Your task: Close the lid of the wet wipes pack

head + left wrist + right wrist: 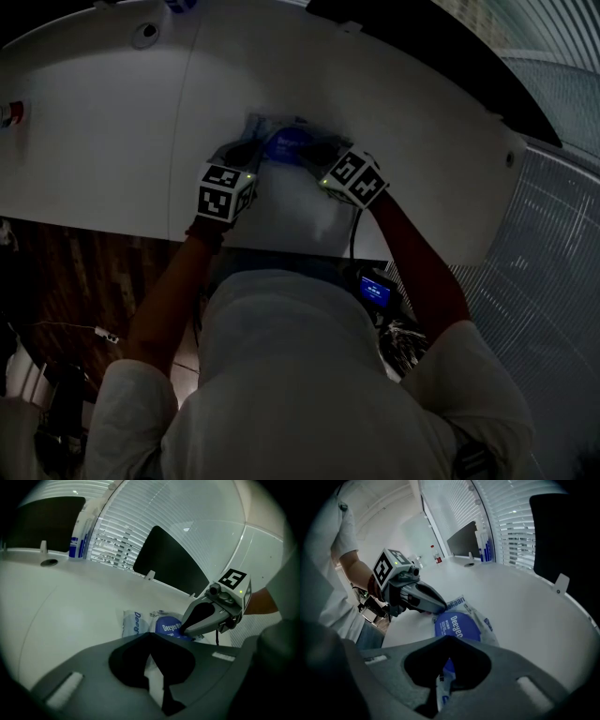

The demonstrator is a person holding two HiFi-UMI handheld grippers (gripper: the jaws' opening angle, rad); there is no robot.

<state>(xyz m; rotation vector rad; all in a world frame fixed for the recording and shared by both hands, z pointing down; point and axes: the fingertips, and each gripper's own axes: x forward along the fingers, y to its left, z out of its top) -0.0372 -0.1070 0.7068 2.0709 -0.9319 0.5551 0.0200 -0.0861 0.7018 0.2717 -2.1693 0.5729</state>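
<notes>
Plainly the wet wipes pack (483, 620) looks soft and light, so pin it: left gripper (437, 609) fingers, closed and empty, touch its edge; right gripper (183, 631) fingers, also closed, press the stiffer lid (457, 626).

Office: white curved desk (94, 141), dark monitors (171, 569), window blinds (154, 513)

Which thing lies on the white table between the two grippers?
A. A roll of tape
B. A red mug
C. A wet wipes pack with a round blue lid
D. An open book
C: the wet wipes pack with its round blue lid lies on the white table, with the left gripper at one side and the right gripper at the other.
</notes>
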